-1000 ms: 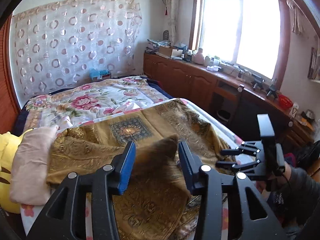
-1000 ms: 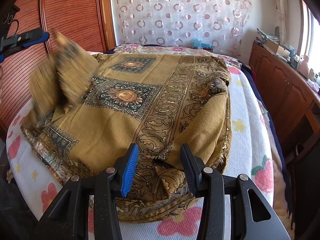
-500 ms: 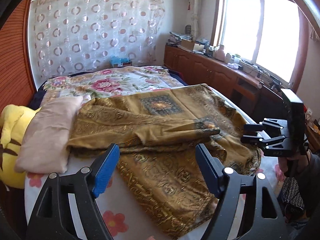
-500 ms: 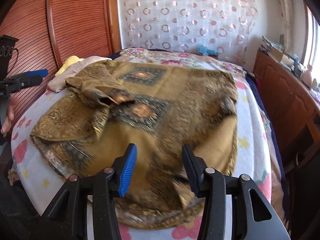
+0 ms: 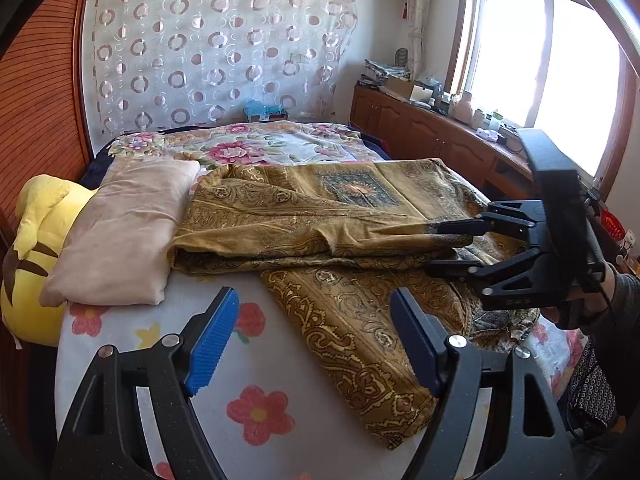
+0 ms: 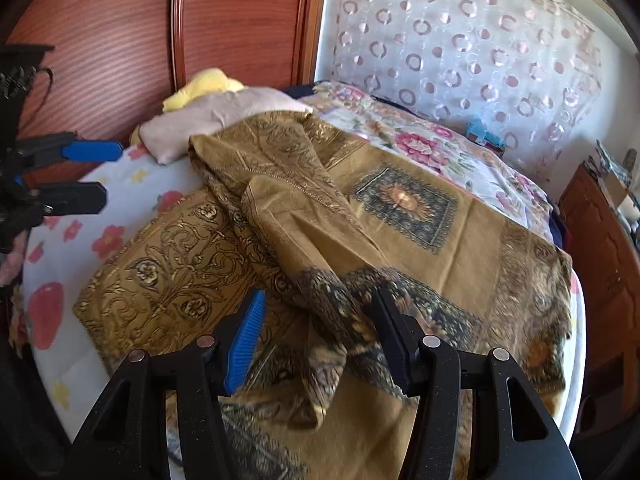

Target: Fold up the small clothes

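Note:
A gold patterned cloth (image 5: 340,208) lies spread on the bed, one edge folded over into a long ridge across its middle. My left gripper (image 5: 314,344) hovers open over the near corner of the cloth and the floral sheet, with nothing between its fingers. In the right wrist view it shows at the left edge (image 6: 96,176), clear of the cloth. My right gripper (image 6: 316,340) has its jaws opening. The dark-bordered end of the folded ridge (image 6: 320,320) hangs between them, with a gap beside the blue pad. The left wrist view shows the right gripper (image 5: 444,246) at the cloth's right side.
A folded beige cloth (image 5: 120,232) and a yellow plush toy (image 5: 36,240) lie at the left of the bed. The floral sheet (image 5: 260,380) is bare near me. A wooden cabinet (image 5: 440,136) runs under the window. A person's hand (image 5: 592,304) holds the right gripper.
My left gripper let go of the cloth corner, opened wide and sank toward the bed. The carried fold now lies across the cloth. My right gripper swung sideways and its jaws widened.

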The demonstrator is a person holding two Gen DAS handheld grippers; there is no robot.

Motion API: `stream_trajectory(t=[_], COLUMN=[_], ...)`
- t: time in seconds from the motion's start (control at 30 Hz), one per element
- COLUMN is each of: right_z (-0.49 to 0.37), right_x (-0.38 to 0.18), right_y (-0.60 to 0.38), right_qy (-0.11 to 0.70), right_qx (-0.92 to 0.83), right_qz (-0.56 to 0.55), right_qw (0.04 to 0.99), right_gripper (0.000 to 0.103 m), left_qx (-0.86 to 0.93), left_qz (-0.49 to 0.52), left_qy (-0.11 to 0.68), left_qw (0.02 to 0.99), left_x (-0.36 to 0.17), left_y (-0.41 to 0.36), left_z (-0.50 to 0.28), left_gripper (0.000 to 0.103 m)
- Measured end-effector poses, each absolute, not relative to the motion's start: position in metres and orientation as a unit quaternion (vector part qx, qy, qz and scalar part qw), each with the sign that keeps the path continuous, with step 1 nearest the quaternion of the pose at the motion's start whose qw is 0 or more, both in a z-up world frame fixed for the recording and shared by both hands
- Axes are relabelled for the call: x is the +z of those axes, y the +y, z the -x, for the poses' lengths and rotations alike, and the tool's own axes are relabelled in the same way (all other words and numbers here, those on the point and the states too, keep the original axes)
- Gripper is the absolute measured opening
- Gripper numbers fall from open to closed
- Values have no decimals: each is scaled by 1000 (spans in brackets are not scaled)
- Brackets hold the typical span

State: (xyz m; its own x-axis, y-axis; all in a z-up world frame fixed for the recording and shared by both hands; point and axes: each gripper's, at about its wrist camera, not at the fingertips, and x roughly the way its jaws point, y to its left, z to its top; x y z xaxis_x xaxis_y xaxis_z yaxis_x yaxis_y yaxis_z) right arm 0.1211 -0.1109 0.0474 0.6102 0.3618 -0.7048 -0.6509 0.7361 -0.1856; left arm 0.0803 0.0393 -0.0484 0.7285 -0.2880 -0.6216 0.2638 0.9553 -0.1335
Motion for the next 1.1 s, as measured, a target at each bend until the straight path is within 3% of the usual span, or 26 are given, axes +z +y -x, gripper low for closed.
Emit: stream_trajectory(t=[0.2, 0.23, 0.27, 0.3, 0.33, 0.37, 0.67, 1.1], right_z=[-151, -153, -153, -156, -157, -157, -115, -87], right_x=[35, 33, 33, 33, 33, 35, 93, 63], right_y=[-97, -94, -94, -92, -92, -94, -140, -218], right_qy=[357, 359, 360, 361, 362, 357, 261, 318], right_qx=[274, 276, 278, 283, 292, 292, 309, 188], right_qz=[236, 234, 231, 228, 222, 219, 116, 118], right_qw=[861, 860, 860, 859, 857, 860, 907, 922], right_gripper=[57, 53, 45, 24, 11, 9, 7, 7], left_qx=[-146, -146, -146, -146, -146, -146, -152, -165], left_qz=[22, 22, 22, 22, 21, 21, 27, 21], left_qy=[337, 337, 337, 337, 337, 336, 332, 323], left_qw=[930, 930, 930, 930, 930, 930, 931, 932], left_x=[-51, -51, -51, -52, -51, -51, -51, -44], left_y=[42, 42, 42, 42, 43, 43, 49, 34], left_z=[-79, -79, -79, -79, -79, -79, -77, -73], left_gripper=[79, 79, 79, 79, 79, 79, 79, 79])
